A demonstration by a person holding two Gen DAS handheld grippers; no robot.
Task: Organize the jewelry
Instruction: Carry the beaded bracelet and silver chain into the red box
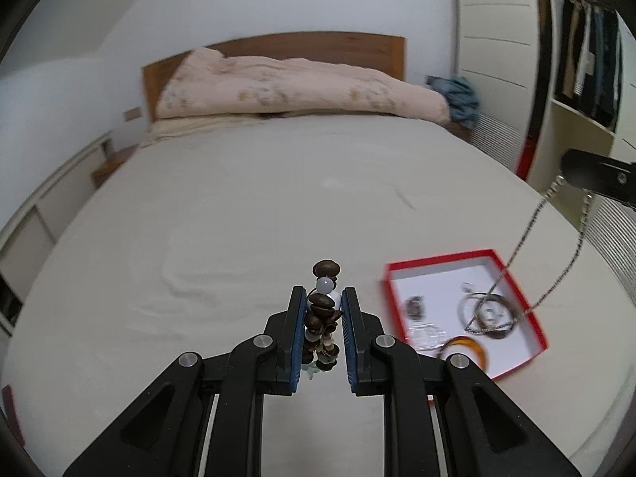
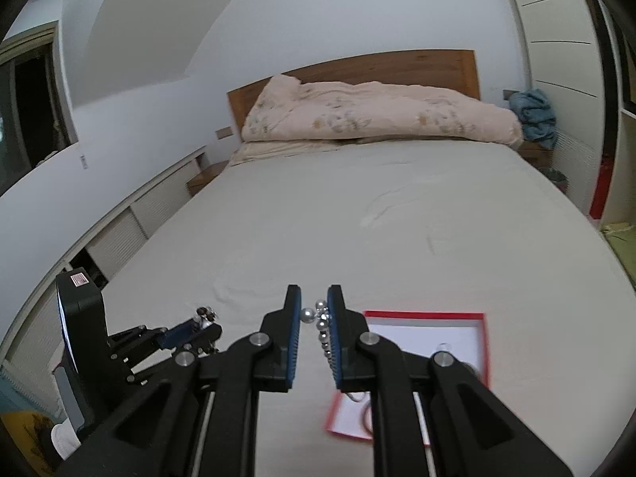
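My left gripper (image 1: 324, 292) is shut on a bracelet of brown and white beads (image 1: 320, 306), held upright above the bed; the same gripper (image 2: 198, 324) shows at the lower left of the right wrist view. My right gripper (image 2: 314, 292) is shut on a silver bead chain (image 2: 322, 324). In the left wrist view the right gripper (image 1: 572, 171) is up at the right edge, and the chain (image 1: 520, 238) hangs from it in a long loop down to a red box (image 1: 437, 259). The box (image 2: 425, 313) has a white inside and holds a dark bangle (image 1: 493, 310), an orange bangle (image 1: 465, 344) and a clear bracelet (image 1: 427, 336).
The box lies on a wide bed with a beige sheet (image 1: 238, 198). A pink quilt (image 1: 298, 87) is heaped against the wooden headboard (image 1: 318, 41). A blue cloth (image 1: 459, 99) sits on the right nightstand, with an open wardrobe (image 1: 588, 59) beyond it.
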